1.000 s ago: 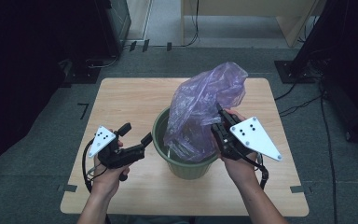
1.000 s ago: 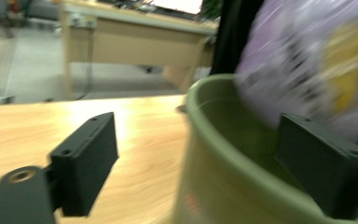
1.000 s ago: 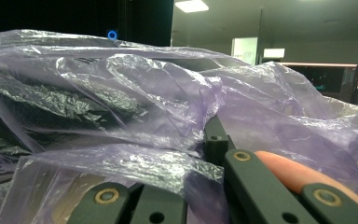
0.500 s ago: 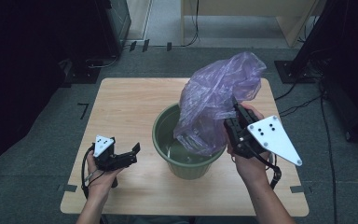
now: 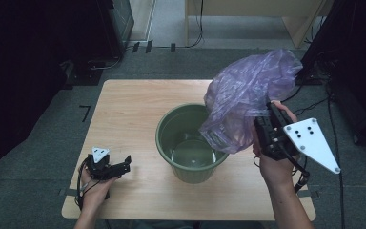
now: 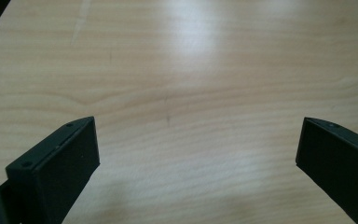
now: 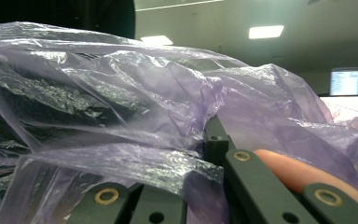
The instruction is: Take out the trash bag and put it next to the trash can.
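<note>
A: Purple plastic bag (image 5: 248, 102) hangs lifted above the right rim of the green bin (image 5: 190, 143), likely being pulled out as its liner.

B: Who holds it?

A: Right gripper (image 5: 267, 136), clenched on the bag's film. Left gripper (image 5: 119, 168) rests low over the wooden table (image 5: 124, 109), jaws spread wide, holding nothing.

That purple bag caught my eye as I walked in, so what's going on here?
A person at a wooden table works with a gripper in each hand. The right gripper is shut on the purple plastic bag and holds it up at the right rim of the green bin, with the bag's lower end hanging just over that rim. The bin looks empty inside. The left gripper rests low over the table's near left corner, jaws wide open, holding nothing.
</note>
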A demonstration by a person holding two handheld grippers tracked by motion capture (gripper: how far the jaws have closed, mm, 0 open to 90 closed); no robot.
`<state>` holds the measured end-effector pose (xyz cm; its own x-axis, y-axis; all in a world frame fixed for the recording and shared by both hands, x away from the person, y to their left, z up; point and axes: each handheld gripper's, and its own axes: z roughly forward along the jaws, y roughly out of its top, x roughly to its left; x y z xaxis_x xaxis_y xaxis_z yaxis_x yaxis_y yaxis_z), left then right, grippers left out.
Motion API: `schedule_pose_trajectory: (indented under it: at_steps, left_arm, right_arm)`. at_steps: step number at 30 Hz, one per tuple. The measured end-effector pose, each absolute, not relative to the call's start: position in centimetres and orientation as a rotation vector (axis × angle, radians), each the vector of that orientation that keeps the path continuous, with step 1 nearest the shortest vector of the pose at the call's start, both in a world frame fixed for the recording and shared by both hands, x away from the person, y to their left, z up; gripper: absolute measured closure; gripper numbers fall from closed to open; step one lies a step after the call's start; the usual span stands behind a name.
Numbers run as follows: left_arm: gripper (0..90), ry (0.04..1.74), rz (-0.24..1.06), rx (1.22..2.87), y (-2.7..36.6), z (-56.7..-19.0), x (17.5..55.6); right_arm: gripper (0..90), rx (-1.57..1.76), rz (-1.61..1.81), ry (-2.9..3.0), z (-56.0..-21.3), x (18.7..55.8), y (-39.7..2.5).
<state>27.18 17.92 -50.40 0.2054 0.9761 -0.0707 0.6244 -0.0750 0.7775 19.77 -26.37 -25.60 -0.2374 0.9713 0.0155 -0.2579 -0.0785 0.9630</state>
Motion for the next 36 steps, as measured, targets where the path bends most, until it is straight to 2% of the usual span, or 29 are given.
schedule_pose_trajectory:
  at_steps: [9,19,29,32,36]
  left_arm:
    - [0.0,1.514,0.652,1.849,17.9,-51.5,27.3]
    - [0.0,1.539,0.645,1.914,17.4,-51.9,27.4]
    - [0.0,1.543,0.644,1.912,17.3,-51.9,27.5]
    - [0.0,1.544,0.644,1.912,17.3,-51.9,27.6]
    - [0.0,1.545,0.646,1.91,17.3,-51.9,27.6]
  right_arm:
    - [90.0,0.965,1.449,1.108,-26.5,19.9,-29.2]
    - [90.0,1.086,1.355,1.12,-30.5,21.6,-31.8]
    - [90.0,1.255,1.272,1.181,-35.3,26.3,-32.2]
    - [90.0,1.309,1.25,1.203,-36.7,28.8,-31.4]
    - [90.0,1.332,1.235,1.208,-37.3,30.5,-30.6]
